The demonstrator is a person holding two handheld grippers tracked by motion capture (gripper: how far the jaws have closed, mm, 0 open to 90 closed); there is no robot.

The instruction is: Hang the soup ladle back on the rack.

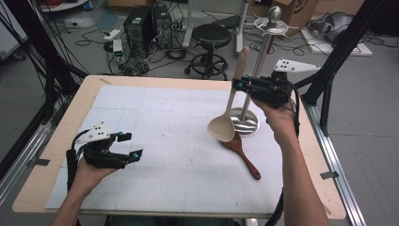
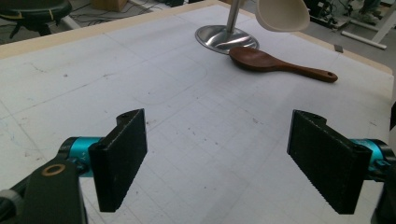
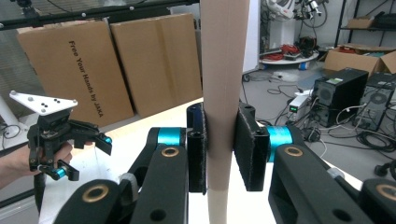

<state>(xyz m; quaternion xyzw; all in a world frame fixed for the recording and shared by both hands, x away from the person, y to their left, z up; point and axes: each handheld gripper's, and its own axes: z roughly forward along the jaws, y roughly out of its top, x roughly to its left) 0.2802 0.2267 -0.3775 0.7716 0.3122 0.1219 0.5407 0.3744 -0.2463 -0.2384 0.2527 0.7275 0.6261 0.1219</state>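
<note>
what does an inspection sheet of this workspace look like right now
surface: wooden table under a white gridded mat, faint marks on it
job's things: pale spoon held off the mat by its handle; brown spoon lying flat by the steel stand
clutter: nothing seen
grippers: right tongs shut on the pale spoon; left tongs open, holding nothing, over the mat
cables: a cable on each gripper; more on the floor
surroundings: stool, computer towers, cardboard boxes

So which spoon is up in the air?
The pale beige spoon, gripped by its handle in the right gripper. The dark brown wooden spoon lies flat on the table by the stand's base.
</note>
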